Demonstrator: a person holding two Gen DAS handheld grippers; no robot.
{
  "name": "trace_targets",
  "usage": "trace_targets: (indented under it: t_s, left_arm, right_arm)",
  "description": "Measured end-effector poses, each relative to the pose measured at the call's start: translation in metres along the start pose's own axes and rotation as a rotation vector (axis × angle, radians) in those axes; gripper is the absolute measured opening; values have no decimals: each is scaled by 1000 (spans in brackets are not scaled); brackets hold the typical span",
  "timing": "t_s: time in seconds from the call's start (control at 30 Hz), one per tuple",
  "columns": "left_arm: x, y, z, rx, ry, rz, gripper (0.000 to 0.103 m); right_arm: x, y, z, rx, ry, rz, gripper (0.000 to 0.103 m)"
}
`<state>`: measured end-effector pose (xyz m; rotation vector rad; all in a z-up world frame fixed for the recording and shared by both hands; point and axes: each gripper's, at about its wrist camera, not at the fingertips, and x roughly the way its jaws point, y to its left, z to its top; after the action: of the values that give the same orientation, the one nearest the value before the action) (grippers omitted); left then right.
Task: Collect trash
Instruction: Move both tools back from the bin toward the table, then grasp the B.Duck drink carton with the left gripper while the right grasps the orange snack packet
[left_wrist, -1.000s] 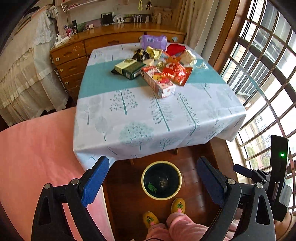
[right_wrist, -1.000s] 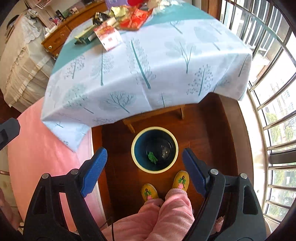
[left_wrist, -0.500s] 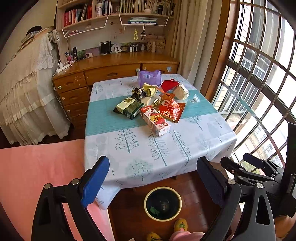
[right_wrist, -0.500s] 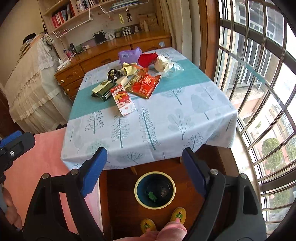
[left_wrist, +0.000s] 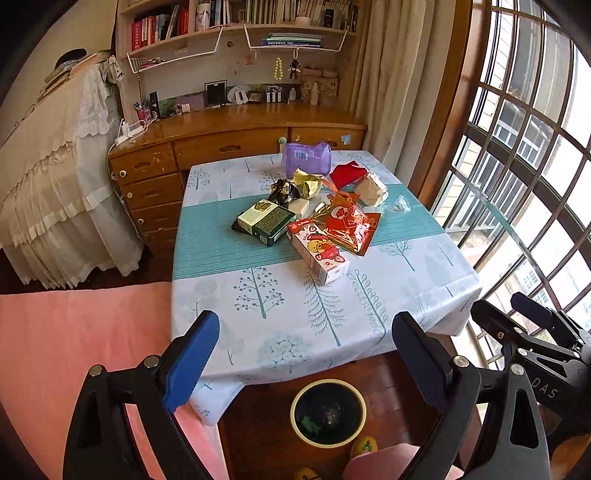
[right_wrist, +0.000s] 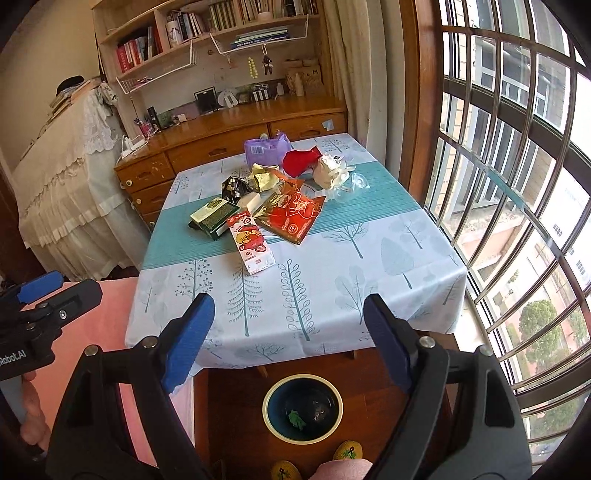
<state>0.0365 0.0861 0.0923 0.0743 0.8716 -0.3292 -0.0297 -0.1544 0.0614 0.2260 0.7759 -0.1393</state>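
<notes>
Tablecloth (left_wrist: 280, 295) trees — carton (left_wrist: 318, 249), label unreadable.

The left gripper (left_wrist: 306, 354) is held level and forward, its jaws spread wide with nothing between them. Its blue pads (left_wrist: 190, 363) face inward across the gap. The right gripper (right_wrist: 288, 339) sits in the same pose, jaws wide apart and empty, just beside the left one. From the left view the right gripper's black body (left_wrist: 535, 343) shows at the right edge. From the right view the left gripper's body (right_wrist: 40, 310) shows at the left edge, with the person's left hand (right_wrist: 29, 417) below it. Pink-clad knees and yellow slippers (right_wrist: 349, 451) show at the bottom.
</notes>
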Motion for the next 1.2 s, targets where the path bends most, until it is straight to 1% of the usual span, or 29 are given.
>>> trace_targets:
  t_s: [0.13, 0.27, 0.37, 0.43, 0.47, 0.5, 0.57, 0.7, 0.87, 1.03, 1.2]
  left_arm:
    - [25, -3, 8, 1, 33, 17, 96]
    - [63, 2, 21, -37, 77, 54, 96]
    - [98, 9, 36, -97, 122, 62, 96]
    - [125, 11, 49, -139, 156, 62, 96]
    - [140, 11, 56, -158, 172, 70, 96]
    - [154, 11, 63, -173, 186, 80, 96]
    - [183, 8, 76, -199, 212, 96, 96]
    - [234, -1, 102, -237, 231, 134, 96]
    - [282, -13, 123, -269, 245, 194, 96]
    - [322, -18, 127, -304, 279, 226, 96]
    - [350, -18, 123, -332, 311, 245, 96]
  right_arm:
    - [8, -3, 2, 7, 5, 16, 79]
    - [41, -11, 18, 4, 38, 61, 74]
    - [79, -18, 36, -10, 79, 100, 71]
    - [108, -24, 54, -25, 110, 127, 70]
    - [108, -24, 54, -25, 110, 127, 70]
    - [140, -28, 72, -48, 144, 152, 70]
    - [169, -34, 90, -64, 170, 172, 70]
    - [222, -50, 121, -104, 217, 205, 70]
    - [282, -67, 143, -154, 287, 232, 70]
    - [328, -81, 153, -167, 335, 254, 70]
    - [357, -87, 153, -165, 385, 277, 70]
